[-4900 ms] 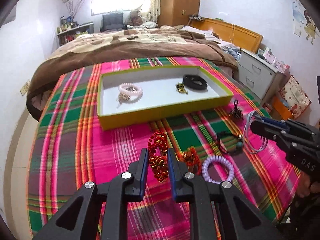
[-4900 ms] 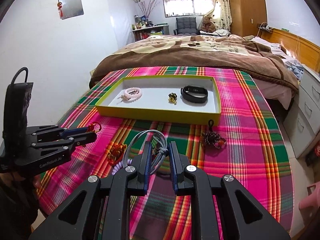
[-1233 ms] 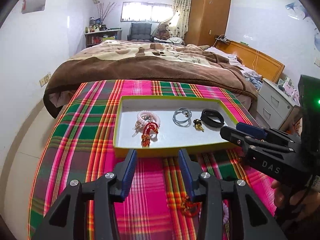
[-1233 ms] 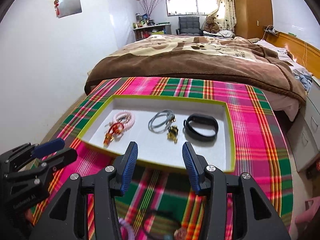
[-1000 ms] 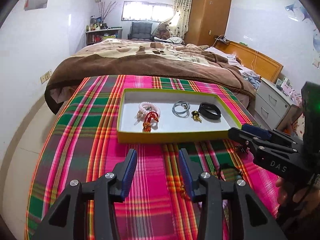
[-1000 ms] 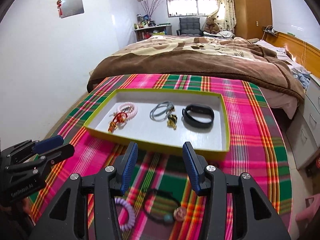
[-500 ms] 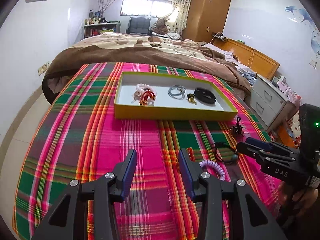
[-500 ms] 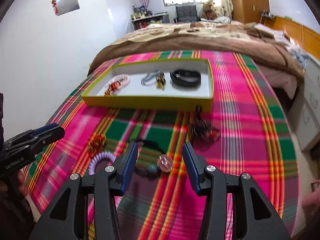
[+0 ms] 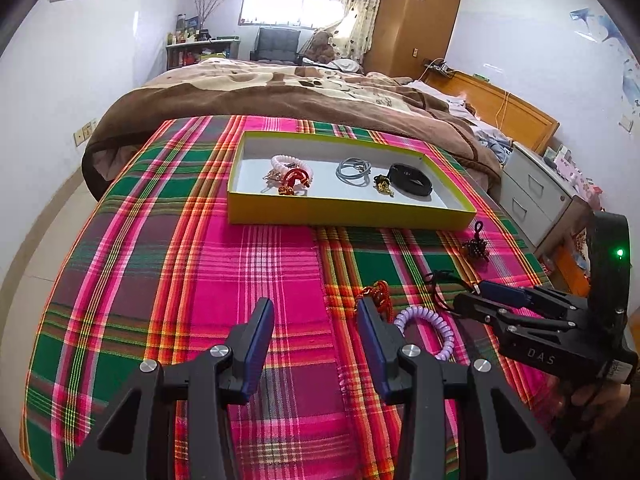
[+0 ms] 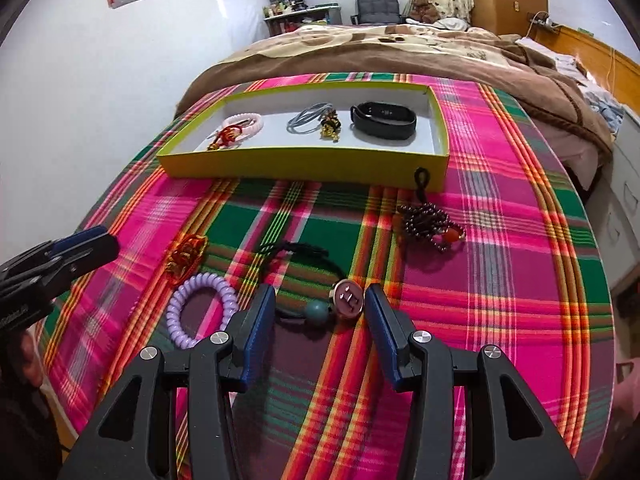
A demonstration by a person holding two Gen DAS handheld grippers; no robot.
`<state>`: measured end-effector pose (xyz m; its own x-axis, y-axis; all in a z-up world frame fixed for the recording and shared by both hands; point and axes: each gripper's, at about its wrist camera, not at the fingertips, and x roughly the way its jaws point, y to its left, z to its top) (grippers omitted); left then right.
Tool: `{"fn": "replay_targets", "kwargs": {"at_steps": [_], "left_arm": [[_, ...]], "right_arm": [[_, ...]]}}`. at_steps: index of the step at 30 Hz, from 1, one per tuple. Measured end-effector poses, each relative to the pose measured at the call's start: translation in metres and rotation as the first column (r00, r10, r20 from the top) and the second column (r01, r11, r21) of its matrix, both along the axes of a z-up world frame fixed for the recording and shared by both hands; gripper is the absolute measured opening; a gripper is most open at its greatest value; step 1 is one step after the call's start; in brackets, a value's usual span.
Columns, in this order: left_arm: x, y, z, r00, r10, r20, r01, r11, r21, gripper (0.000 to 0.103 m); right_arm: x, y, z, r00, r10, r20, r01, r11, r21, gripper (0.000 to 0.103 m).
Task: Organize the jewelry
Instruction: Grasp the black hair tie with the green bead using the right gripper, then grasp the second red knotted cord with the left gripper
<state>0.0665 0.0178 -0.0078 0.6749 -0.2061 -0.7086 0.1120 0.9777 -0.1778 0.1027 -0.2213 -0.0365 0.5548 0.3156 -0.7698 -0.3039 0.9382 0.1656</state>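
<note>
Right gripper (image 10: 319,312) spread wide around black cord bracelet's (image 10: 304,268) round charm (image 10: 347,297), tray (image 10: 304,160) at 12 o'clock; left gripper (image 9: 315,322) spread, empty; risk: pinching charm alone, thin cord slipping or snagging purple coil (image 10: 200,304) at 9 o'clock.

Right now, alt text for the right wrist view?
The right gripper, fingers open, straddles a black cord bracelet on a plaid cloth. Beside it lie a purple coil band and dark beads; behind, a yellow tray holds jewelry.
</note>
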Motion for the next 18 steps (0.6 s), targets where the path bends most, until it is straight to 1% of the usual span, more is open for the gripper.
{"fn": "replay_targets", "kwargs": {"at_steps": [5, 7, 8, 11, 13, 14, 15, 18], "left_arm": [[0.001, 0.003, -0.003, 1.000, 0.008, -0.005, -0.008, 1.000, -0.010, 0.043], [0.001, 0.003, -0.004, 1.000, 0.008, -0.008, -0.008, 1.000, -0.010, 0.043], [0.001, 0.004, -0.004, 1.000, 0.009, -0.009, -0.009, 1.000, -0.012, 0.043], [0.003, 0.004, -0.005, 1.000, 0.009, -0.015, -0.009, 1.000, -0.014, 0.043], [0.004, 0.002, -0.006, 1.000, -0.002, -0.019, 0.002, 1.000, -0.018, 0.043], [0.005, 0.001, -0.007, 1.000, -0.009, -0.021, 0.008, 1.000, -0.022, 0.043], [0.006, -0.001, -0.007, 1.000, -0.012, -0.024, 0.011, 1.000, -0.025, 0.043], [0.008, -0.007, -0.009, 0.999, -0.027, -0.029, 0.027, 0.999, -0.027, 0.043]], "right_arm": [[0.002, 0.001, 0.000, 0.999, -0.040, 0.008, 0.040, 0.999, -0.019, 0.046], [0.003, 0.003, 0.000, 0.999, -0.032, 0.009, 0.032, 0.999, -0.022, 0.037], [0.003, 0.003, 0.000, 0.999, -0.033, 0.010, 0.034, 0.999, -0.025, 0.030], [0.003, 0.002, 0.000, 0.999, -0.043, 0.008, 0.043, 0.999, -0.030, 0.029], [0.003, 0.001, 0.000, 0.999, -0.052, 0.008, 0.052, 0.998, -0.037, 0.021], [0.003, 0.000, 0.000, 0.998, -0.063, 0.009, 0.063, 0.997, -0.040, 0.013], [0.004, -0.002, -0.001, 0.998, -0.069, 0.007, 0.069, 0.997, -0.034, 0.011], [0.004, -0.009, 0.000, 0.997, -0.077, 0.004, 0.077, 0.997, -0.009, 0.010]]}}
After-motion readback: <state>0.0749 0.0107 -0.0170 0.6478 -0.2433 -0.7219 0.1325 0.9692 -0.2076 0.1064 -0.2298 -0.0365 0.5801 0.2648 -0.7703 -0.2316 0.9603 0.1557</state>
